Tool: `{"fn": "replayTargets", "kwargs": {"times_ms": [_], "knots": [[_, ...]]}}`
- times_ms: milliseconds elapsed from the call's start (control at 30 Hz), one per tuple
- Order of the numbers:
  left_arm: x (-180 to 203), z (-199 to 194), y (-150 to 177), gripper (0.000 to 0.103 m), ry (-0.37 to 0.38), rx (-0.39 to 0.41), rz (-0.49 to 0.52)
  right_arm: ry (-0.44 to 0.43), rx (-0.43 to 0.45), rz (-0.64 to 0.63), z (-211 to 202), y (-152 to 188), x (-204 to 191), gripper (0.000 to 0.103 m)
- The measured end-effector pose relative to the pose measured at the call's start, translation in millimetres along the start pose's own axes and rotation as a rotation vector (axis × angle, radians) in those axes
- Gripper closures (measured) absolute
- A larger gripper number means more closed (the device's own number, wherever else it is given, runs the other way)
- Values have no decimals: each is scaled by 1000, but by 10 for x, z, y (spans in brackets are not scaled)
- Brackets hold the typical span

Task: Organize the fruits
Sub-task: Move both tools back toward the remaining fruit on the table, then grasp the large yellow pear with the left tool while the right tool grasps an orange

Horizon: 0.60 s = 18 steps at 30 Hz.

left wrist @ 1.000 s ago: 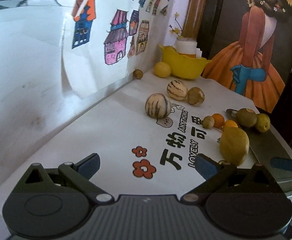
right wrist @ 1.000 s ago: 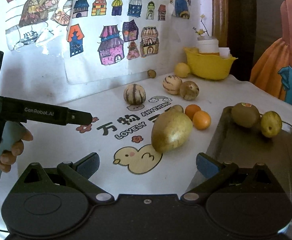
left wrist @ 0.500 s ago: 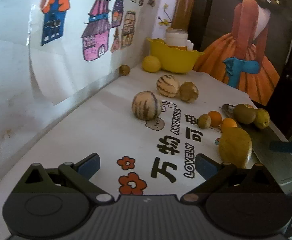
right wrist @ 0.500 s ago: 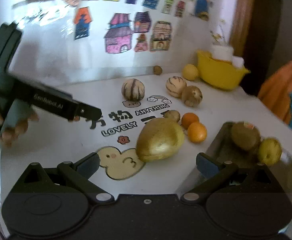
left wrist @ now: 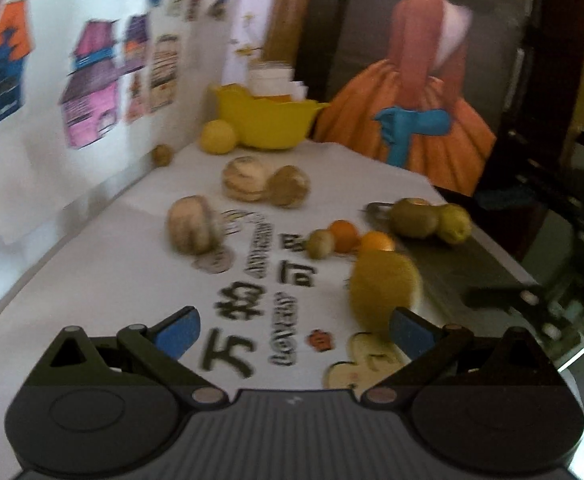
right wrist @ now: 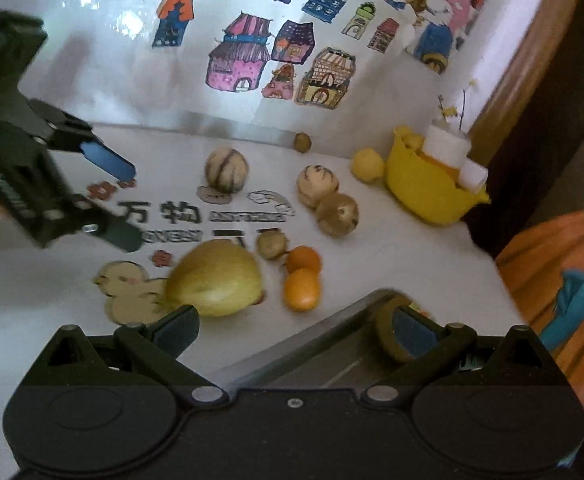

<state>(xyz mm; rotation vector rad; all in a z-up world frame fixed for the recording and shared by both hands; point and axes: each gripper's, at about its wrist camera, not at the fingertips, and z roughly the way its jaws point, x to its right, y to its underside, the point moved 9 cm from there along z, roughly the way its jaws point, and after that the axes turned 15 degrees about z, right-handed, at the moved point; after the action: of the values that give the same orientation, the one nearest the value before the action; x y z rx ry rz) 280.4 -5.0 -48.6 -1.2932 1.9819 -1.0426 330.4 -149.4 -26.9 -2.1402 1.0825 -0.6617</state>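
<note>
Fruits lie scattered on a white printed cloth. A big yellow-green mango [left wrist: 384, 284] [right wrist: 216, 278] sits just beyond my left gripper's right finger and beside my right gripper's left finger. Behind it are two oranges [right wrist: 302, 276] [left wrist: 344, 234] and a small kiwi [right wrist: 271, 243]. Two striped melons [right wrist: 227, 170] [right wrist: 318, 185] and a brown fruit [right wrist: 337, 214] lie farther back. A kiwi [left wrist: 416, 218] and a greenish fruit [left wrist: 456, 224] rest on the grey tray [left wrist: 464, 268] [right wrist: 320, 352]. My left gripper [left wrist: 292, 330] [right wrist: 120, 200] is open and empty. So is my right gripper [right wrist: 294, 330], which hovers over the tray's edge.
A yellow bowl [right wrist: 428, 188] [left wrist: 266, 120] holding white cups stands at the back, with a lemon [right wrist: 367, 165] beside it and a small brown nut [right wrist: 302, 143] by the wall. House drawings cover the wall. A painted panel stands behind the table on the right.
Both grippers have shifted towards the mango and the views are blurred. The left one swung right; the right one moved over the tray's edge. The fruits have not moved.
</note>
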Motion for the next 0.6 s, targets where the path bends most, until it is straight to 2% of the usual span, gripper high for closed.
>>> {"fn": "replayTargets", "kwargs": {"times_ms": [233, 400, 467, 600], "knots": [[290, 154, -107, 1, 83, -3, 52, -10, -28, -108, 351, -105, 229, 1], [431, 299, -141, 1, 116, -22, 79, -41, -71, -194, 568, -122, 285, 10], [469, 348, -158, 1, 118, -24, 91, -68, -78, -210, 615, -130, 297, 16], [506, 413, -198, 2, 112, -17, 98, -121, -107, -241, 682, -126, 276, 20]]}}
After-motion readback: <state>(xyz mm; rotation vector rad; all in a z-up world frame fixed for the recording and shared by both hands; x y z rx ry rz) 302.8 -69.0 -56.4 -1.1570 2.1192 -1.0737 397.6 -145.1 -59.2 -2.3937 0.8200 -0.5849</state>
